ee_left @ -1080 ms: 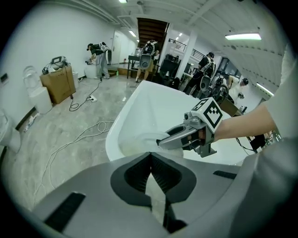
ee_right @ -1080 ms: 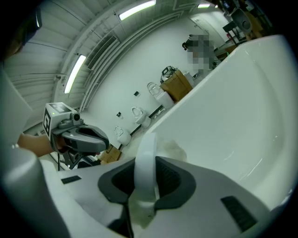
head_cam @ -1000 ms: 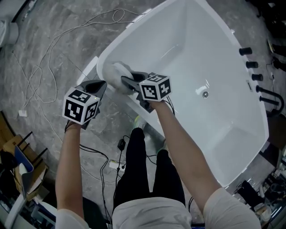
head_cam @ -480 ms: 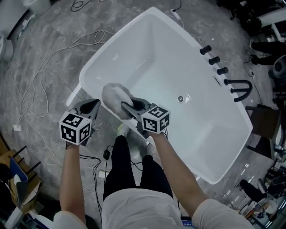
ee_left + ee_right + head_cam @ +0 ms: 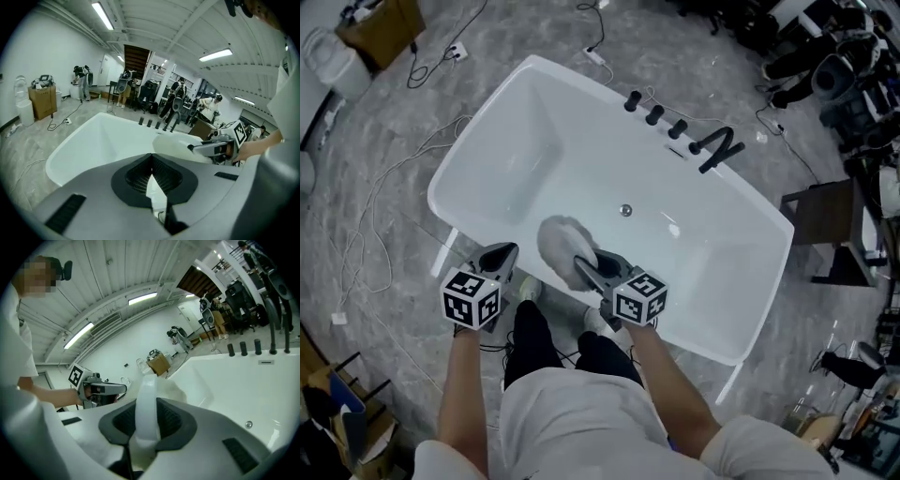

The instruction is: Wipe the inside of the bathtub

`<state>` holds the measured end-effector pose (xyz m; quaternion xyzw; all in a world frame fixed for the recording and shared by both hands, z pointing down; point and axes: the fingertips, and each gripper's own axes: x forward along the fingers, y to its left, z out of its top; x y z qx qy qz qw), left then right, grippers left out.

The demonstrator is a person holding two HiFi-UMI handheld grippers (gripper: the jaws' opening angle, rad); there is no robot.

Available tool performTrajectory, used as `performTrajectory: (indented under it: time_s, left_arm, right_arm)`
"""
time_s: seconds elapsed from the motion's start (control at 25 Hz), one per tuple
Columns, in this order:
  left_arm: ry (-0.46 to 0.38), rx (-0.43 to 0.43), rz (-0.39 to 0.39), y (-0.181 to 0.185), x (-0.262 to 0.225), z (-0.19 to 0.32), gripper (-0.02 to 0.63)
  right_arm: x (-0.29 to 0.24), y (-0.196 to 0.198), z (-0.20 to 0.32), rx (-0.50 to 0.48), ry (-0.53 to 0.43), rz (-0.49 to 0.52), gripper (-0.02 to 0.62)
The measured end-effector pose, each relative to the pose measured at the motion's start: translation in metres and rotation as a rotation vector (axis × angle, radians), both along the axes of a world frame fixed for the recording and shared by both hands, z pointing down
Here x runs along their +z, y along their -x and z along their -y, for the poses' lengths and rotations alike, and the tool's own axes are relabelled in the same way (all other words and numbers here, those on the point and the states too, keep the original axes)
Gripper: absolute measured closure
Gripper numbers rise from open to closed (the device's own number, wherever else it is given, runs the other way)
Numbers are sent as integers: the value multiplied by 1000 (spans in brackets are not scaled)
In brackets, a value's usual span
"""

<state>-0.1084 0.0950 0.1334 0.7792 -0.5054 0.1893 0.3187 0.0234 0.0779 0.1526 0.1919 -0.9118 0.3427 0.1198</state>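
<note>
Head view: right gripper (image 5: 586, 268) grips a seemingly fluffy pad (image 5: 559, 238); left gripper (image 5: 500, 255) closed, empty.

No lettering, brand, number or sign can be read in any view. Only black-and-white square marker patterns are seen, on the left marker cube (image 5: 472, 298) of the left gripper (image 5: 500, 255) and on the right marker cube (image 5: 638, 298) of the right gripper (image 5: 584, 265).

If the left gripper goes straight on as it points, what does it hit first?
Most likely the near rim of the bathtub, just ahead of the left gripper, jaws shut and empty. Height is unclear; it might pass over the rim.
</note>
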Motion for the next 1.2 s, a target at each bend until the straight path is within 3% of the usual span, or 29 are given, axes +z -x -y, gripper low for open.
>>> performTrajectory:
  time_s: [0.28,0.56,0.72,1.04,1.2]
  left_arm:
    - [-125,111,7,-115,-60,-9,595]
    - [-175,210,-51,-189,-84,-27,595]
    - [-180,301,-29,-205,-87,-35,595]
    - [-216,372,-36,-204,-105,-29,595]
    - [-233,393,-40,-203,-108,-23,595]
  right_arm:
    - [-77,-117,-33,101,-143,15,500]
    - [-120,-202,-54,274,-251,-22,500]
    - [-127,-228,-60,362,-273,-54,500]
    - [-145,-262,-63,516,-311,-88,500]
    - [-146,-265,-61,545,-322,-99,500]
